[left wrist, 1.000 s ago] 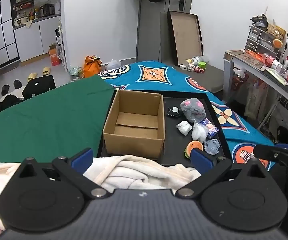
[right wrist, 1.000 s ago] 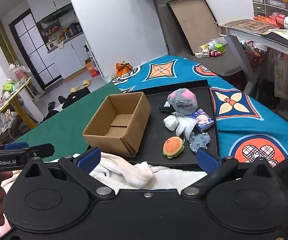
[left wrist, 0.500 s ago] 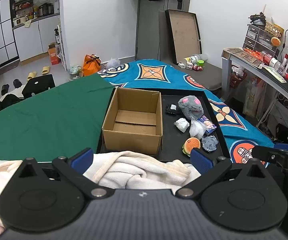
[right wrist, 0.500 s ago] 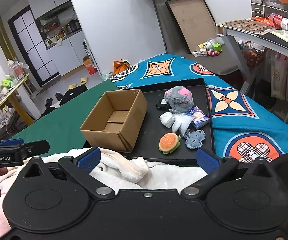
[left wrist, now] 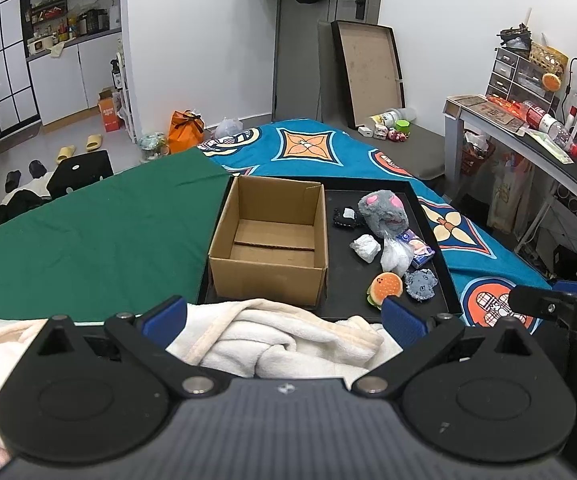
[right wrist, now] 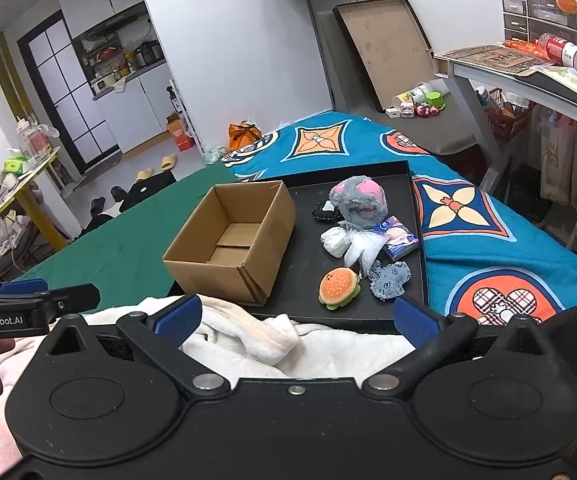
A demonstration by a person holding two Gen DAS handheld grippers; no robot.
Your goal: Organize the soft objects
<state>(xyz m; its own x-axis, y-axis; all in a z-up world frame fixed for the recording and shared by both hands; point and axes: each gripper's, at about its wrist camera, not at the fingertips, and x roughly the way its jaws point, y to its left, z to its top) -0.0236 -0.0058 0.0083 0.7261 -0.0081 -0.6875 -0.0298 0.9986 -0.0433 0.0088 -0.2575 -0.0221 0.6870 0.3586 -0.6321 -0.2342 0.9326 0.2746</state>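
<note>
- Soft toys — grey-and-pink plush (left wrist: 382, 210), burger-shaped plush (left wrist: 385, 287), frayed grey plush scrap (right wrist: 389, 277) — are lying on the black tray (left wrist: 422, 205), beside the brown cardboard box (left wrist: 269, 246), which is sitting empty.
- Cream fleece blanket (left wrist: 284, 338) is hiding the tray's near edge.
- Left gripper (left wrist: 284, 316) and right gripper (right wrist: 294, 318) are both gaping wide, gripping nothing.

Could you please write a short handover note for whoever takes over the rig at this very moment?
Left gripper: open, holding nothing, hovering over the cream blanket in front of the tray.
Right gripper: open, empty, also above the blanket.
Black tray: cardboard box on its left side, empty. Beside it lie the burger plush, grey plush, grey fuzzy patch, white bundle, clear bag, tissue pack and a small black item.
Done: nothing boxed yet.
Left: presumably move the soft items into the box.
</note>
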